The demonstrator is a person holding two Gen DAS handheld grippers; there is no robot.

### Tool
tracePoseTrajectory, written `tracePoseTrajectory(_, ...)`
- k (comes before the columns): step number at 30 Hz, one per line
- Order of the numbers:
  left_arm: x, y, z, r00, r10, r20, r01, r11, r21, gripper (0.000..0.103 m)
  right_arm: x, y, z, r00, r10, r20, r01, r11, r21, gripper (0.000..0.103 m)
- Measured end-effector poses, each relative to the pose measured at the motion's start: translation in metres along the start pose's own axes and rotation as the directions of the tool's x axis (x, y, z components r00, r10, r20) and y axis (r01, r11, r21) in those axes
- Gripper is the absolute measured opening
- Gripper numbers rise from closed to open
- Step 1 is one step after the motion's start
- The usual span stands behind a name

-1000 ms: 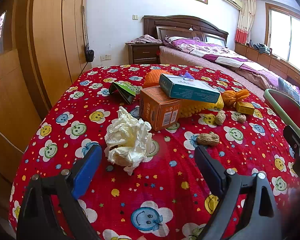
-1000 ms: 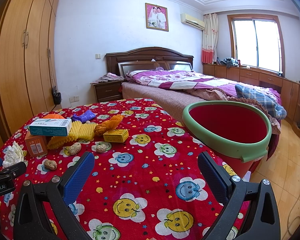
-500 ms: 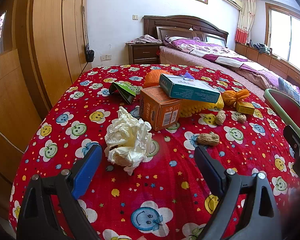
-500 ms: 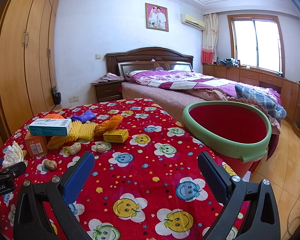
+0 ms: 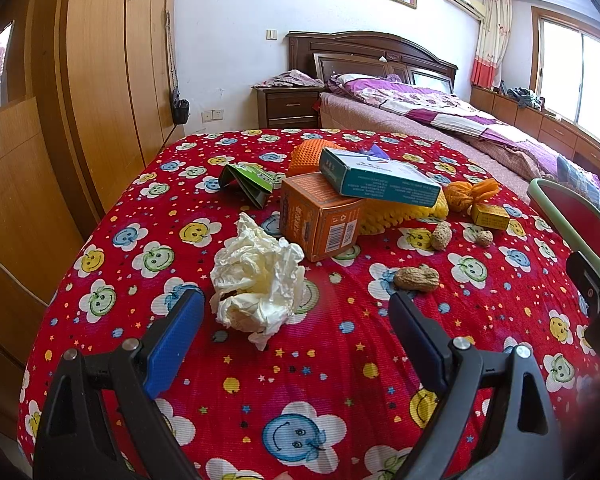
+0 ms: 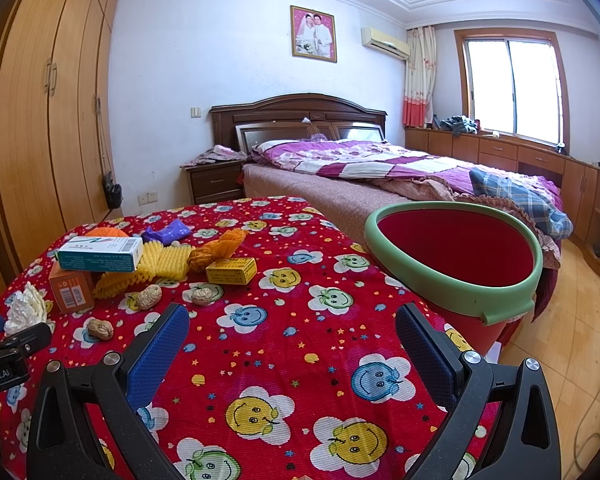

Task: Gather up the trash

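Observation:
Trash lies on a red smiley-patterned tablecloth (image 5: 300, 380). A crumpled white tissue (image 5: 258, 276) sits just ahead of my open, empty left gripper (image 5: 296, 320). Behind it are an orange box (image 5: 320, 216) with a teal box (image 5: 376, 178) leaning on it, yellow foam netting (image 5: 400, 212), a green wrapper (image 5: 248, 180), a small yellow box (image 5: 490, 216) and peanuts (image 5: 416, 278). My right gripper (image 6: 292, 332) is open and empty over bare cloth. A red bin with a green rim (image 6: 456, 256) stands at the table's right edge.
An orange mesh ball (image 5: 470, 194) and a purple wrapper (image 6: 166, 234) lie among the trash. A wooden wardrobe (image 5: 112, 80) stands on the left. A bed (image 6: 380, 172) and a nightstand (image 6: 214, 180) lie behind the table.

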State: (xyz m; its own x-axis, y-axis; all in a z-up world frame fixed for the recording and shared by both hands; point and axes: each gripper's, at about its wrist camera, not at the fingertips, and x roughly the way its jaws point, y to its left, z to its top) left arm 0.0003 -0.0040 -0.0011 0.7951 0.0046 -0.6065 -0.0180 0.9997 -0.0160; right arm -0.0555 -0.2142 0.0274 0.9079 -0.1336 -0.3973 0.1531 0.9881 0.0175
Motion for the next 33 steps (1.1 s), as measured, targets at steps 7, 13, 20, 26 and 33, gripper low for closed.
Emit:
tracePoseTrajectory(7, -0.002, 0.004, 0.003, 1.000, -0.005, -0.004, 0.005, 1.000, -0.005, 0.093, 0.002, -0.003, 0.000, 1.000, -0.002, -0.004, 0.002, 1.000, 0.002, 0.102)
tracePoseTrajectory(13, -0.003, 0.005, 0.004, 1.000, -0.008, -0.011, 0.008, 1.000, -0.001, 0.093, 0.004, -0.006, 0.001, 1.000, -0.001, -0.018, 0.001, 1.000, 0.007, 0.102)
tracePoseTrajectory(20, -0.007, 0.009, 0.015, 0.999, -0.039, -0.019, 0.039, 0.999, 0.006, 0.093, 0.012, -0.005, 0.003, 0.997, 0.018, -0.073, -0.018, 1.000, 0.006, 0.102)
tracePoseTrajectory(26, -0.005, 0.023, 0.042, 0.999, -0.039, -0.023, 0.039, 0.999, 0.002, 0.093, 0.023, -0.005, 0.012, 0.987, 0.057, -0.153, -0.054, 0.998, 0.021, 0.102)
tracePoseTrajectory(33, 0.011, 0.046, 0.063, 0.995, -0.061, -0.084, 0.057, 0.997, -0.048, 0.093, 0.037, 0.000, 0.032, 0.969, 0.102, -0.224, -0.095, 0.995, 0.043, 0.102)
